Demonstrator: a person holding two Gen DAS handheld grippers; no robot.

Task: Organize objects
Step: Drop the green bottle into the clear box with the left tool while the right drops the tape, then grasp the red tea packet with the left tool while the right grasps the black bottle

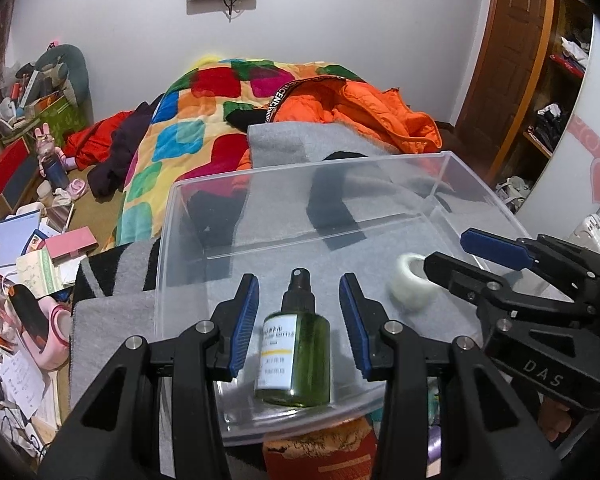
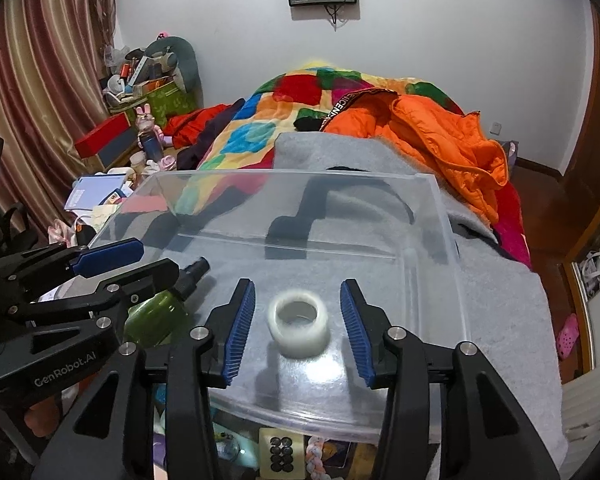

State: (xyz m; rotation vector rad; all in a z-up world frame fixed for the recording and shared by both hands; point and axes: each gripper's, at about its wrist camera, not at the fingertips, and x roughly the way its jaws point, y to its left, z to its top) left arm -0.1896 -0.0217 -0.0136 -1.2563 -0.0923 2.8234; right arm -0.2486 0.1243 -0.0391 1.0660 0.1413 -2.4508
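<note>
My left tongs (image 1: 299, 322) are spread wide, the two blue pads (image 1: 244, 320) standing clear on either side of the green spray bottle (image 1: 296, 354) and touching nothing. The bottle lies between them inside the clear plastic bin (image 1: 168, 240), near its front wall. Its long axis runs straight along my fingers: the black pump nozzle points away from me toward the far wall of the bin, and the flat base faces back toward the camera. A white label with a yellow stripe faces upward; its print is too blurred to read.

My right tongs (image 2: 298, 330) are just as wide apart and grip nothing. Between the pads (image 2: 242, 328), with space on both sides, sits the roll of clear tape (image 2: 299, 324) on the bin floor, just beside the bottle on its right. The roll lies roughly flat, its hollow core opening upward and a little away from me.

The bin rests on a grey blanket (image 1: 112, 344) spread over the bed. Beyond it lie an orange padded jacket (image 2: 440, 140) and a patchwork quilt (image 1: 188, 120) in bright squares. To the left, the floor is crowded with books and boxes (image 1: 32, 248).
</note>
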